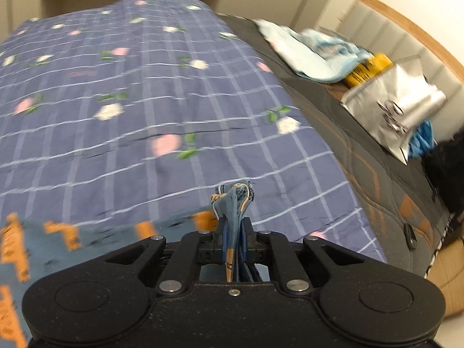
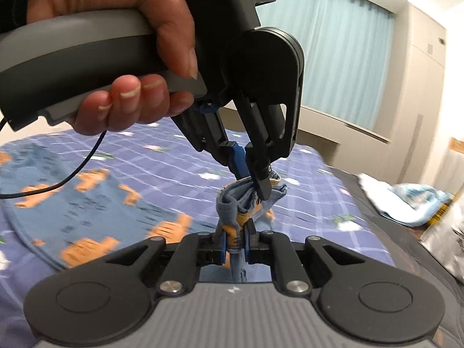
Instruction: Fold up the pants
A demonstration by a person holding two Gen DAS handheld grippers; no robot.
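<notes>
Left wrist view: the left gripper is clamped tight on a bunched wad of the pants, blue fabric w/ orange print, likely a hem or waistband edge, can't tell which. The wad sticks up past the blue pads, and more cloth hangs down behind the jaws. The rest of the pants lies spread at lower left on the plaid floral bedsheet. Off to the right, on the bare dark mattress, sit a light blue crumpled cloth, a yellow item, too blurred to name, and a silver bag. Whole frame is motion-blurred.

Right wrist view: the right gripper is also closed on a pinch of pants fabric. Just above it, the left gripper, held in the person's hand, grips the same bunch, so both pinches sit nearly touching. A black cable trails from the handle. The main body of the pants drapes down-left onto the sheet, part lifted, part resting.

Step, as I read it: both corners gathered and raised, mid-carry for a fold, prob. bringing one end over the other or lifting to straighten before laying down. How far along is unclear; nothing looks neatly folded yet.

Next needs: separate the two grips sideways to tension the edge, keep both clamps firm so the thin cloth doesn't slip, then lower w/ the edge aligned on the spread portion. Risk: grips this close leave the fabric bunched, giving a crooked fold.
</notes>
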